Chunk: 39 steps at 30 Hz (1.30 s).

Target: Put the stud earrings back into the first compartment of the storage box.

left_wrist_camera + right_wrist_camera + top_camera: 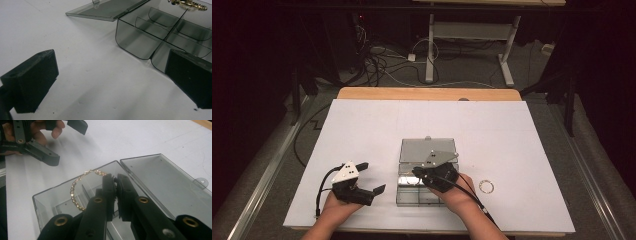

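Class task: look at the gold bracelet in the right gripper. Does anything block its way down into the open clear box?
Nothing visible does. The right gripper, jaws shut on the gold bracelet, holds it over the clear box, whose lid lies folded back flat, leaving the compartments uncovered.

A gold beaded bracelet hangs in a loop over the clear, smoky compartment box, centre-left of the frame; the box's lid lies open flat at right.

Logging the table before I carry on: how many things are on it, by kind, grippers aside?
Clear box, lid open: 1
Gold bracelet, in the right gripper: 1
Ring-shaped piece lying right of the box: 1
Total: 3
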{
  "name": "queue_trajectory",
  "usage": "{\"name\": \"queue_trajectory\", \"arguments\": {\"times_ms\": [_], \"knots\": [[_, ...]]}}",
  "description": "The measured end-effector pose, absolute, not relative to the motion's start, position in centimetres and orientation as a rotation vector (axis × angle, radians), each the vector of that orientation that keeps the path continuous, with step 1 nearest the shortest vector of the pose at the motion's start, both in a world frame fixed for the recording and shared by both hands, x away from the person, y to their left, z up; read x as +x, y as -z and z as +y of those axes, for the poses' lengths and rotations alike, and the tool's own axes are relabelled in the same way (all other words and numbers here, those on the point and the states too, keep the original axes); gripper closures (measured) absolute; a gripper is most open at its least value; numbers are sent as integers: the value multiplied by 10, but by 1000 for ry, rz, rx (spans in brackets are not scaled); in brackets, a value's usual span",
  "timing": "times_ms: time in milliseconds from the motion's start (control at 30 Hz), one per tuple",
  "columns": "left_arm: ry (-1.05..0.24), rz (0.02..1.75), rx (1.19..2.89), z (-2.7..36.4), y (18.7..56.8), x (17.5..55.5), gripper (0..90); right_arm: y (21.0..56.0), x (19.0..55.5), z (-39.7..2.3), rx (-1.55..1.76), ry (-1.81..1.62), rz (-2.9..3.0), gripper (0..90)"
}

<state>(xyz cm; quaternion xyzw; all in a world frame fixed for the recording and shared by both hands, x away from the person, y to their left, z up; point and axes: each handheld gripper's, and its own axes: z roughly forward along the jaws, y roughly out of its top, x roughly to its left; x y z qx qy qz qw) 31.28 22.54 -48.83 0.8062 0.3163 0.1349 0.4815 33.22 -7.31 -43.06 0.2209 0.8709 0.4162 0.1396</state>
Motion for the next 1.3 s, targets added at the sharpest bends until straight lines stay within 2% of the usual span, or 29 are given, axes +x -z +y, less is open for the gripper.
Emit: {"name": "queue_trajectory", "arguments": {"times_ms": [1100,1167,1300], "knots": [[-331,768,1967,225,488,313,0,445,357,-51,674,-1100,2564,865],[-331,767,1967,225,488,313,0,445,358,-51,677,-1096,2564,858],[-330,765,1967,225,488,313,0,444,359,-54,731,-1141,2561,737]]}}
